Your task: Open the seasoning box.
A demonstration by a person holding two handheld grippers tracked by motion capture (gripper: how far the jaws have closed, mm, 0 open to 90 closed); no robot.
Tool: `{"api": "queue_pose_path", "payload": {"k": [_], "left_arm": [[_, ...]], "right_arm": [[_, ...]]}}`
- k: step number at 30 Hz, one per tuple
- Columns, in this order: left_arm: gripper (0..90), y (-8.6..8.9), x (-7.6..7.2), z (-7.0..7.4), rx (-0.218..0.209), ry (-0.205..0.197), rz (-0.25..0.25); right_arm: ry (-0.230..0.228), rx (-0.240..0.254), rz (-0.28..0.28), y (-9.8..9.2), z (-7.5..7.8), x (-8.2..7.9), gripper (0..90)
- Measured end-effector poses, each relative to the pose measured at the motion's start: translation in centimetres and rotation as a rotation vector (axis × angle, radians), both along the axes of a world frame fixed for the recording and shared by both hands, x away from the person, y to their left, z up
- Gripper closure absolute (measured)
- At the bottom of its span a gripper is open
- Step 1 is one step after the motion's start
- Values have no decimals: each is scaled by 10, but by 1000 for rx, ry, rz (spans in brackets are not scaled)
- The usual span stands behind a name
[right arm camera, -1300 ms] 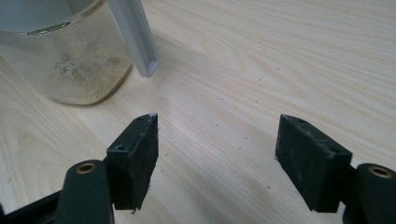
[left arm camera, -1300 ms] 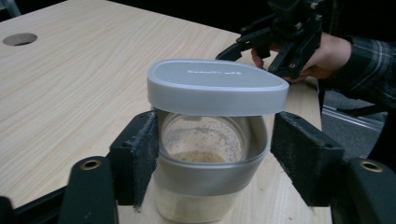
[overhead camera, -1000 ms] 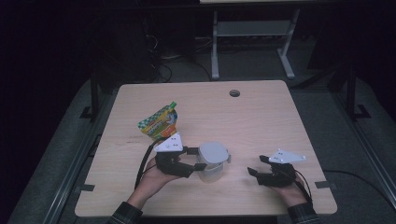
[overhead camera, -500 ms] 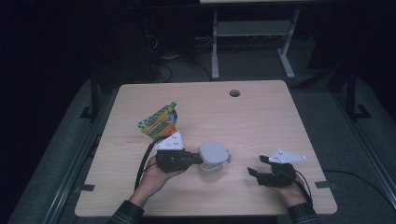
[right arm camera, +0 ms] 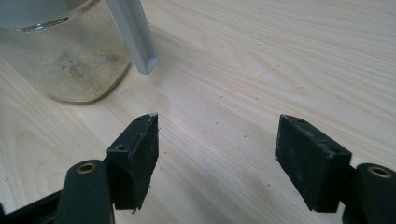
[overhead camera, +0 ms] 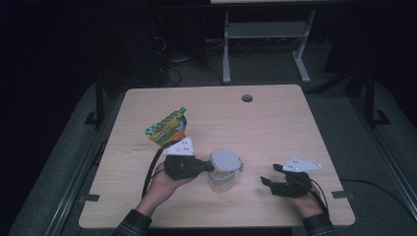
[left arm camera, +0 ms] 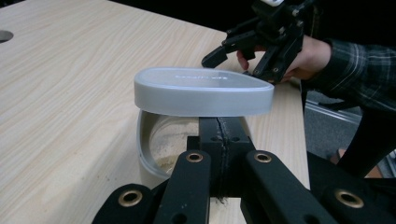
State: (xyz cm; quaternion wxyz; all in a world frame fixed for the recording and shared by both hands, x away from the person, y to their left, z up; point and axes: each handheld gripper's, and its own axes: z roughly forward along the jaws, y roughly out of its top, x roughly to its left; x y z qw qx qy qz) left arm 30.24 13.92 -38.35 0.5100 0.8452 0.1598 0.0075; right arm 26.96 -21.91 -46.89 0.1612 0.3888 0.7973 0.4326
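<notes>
- On the near half of the wooden table (overhead camera: 275, 123), slightly left of centre, stands a clear plastic container (overhead camera: 221, 180) with a pale powdery residue inside; its grey lid (overhead camera: 225, 160) sits tilted on top, raised on the side facing the left gripper, not sealed.
- Left gripper (overhead camera: 205, 166) lies low at the container's left side, held in the person's left hand (overhead camera: 160, 183). Its jaws have just been closing and now meet flat against each other. In the left gripper view the closed tips (left arm camera: 219, 133) sit right under the lid's (left arm camera: 203, 92) raised edge, at the container's rim (left arm camera: 144, 140); whether they pinch the rim wall cannot be told.
- Right gripper (overhead camera: 269, 175) rests near the table's front right, well apart from the container, in the person's right hand (overhead camera: 306, 200). Its jaws stand wide with bare tabletop between them.
- Right gripper view: container base (right arm camera: 65, 56) at upper left, ahead of the open pads (right arm camera: 140, 154).
- Colourful food pouch (overhead camera: 167, 127) lies behind the left gripper, untouched.
</notes>
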Motion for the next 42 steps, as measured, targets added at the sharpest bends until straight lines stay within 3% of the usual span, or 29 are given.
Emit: {"api": "queue_pose_path", "payload": {"k": [22, 42], "left_arm": [[900, -4, 8, 14, -36, -4, 2], [900, -19, 15, 24, -56, -14, -19]], "right_arm": [[9, 3, -7, 0, -1, 0, 298], [3, 3, -4, -1, -1, 1, 298]]}}
